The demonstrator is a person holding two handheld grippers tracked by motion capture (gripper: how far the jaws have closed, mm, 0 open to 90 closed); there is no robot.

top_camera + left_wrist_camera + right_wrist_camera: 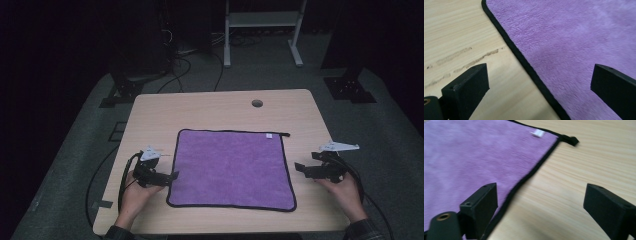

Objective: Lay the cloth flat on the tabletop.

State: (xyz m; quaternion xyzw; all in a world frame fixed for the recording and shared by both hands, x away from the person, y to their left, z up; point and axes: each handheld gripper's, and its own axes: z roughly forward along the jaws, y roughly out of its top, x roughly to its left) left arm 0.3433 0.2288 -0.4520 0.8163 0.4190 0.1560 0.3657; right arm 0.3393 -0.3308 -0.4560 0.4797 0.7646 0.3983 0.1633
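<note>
One purple microfibre cloth with black piping is spread flat at the centre of the counter, its white label and small black loop at the two o'clock corner. The cloth is flanked by two grippers: the left gripper at nine o'clock, the right gripper at three, each with fingers spread wide and nothing held. For a clean pickup, each piped edge should probably be straddled before the fingers are closed.
</note>
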